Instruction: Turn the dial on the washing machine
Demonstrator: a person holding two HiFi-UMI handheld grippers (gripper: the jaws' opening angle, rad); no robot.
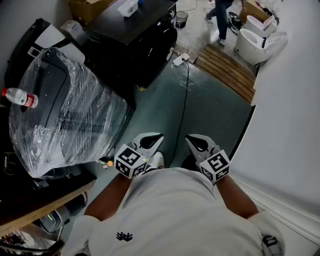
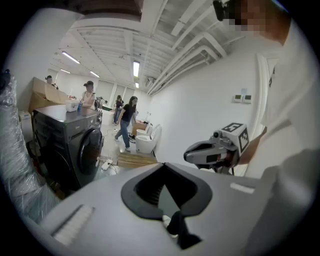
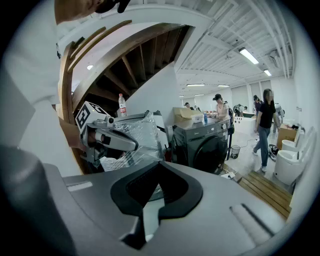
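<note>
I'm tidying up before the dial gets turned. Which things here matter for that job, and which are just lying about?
For the job: washing machine, left gripper, right gripper.

Lying about: plastic-wrapped appliance, water bottle, power strip, wooden pallet.

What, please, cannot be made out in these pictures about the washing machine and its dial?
- Dial: in the head view the washing machine is seen from above, its front panel foreshortened; in both gripper views the panel is too small.
- Things on its top: too small, partly cut by the head view's upper edge.
- Wrapped appliance: blurred by plastic film.
</note>
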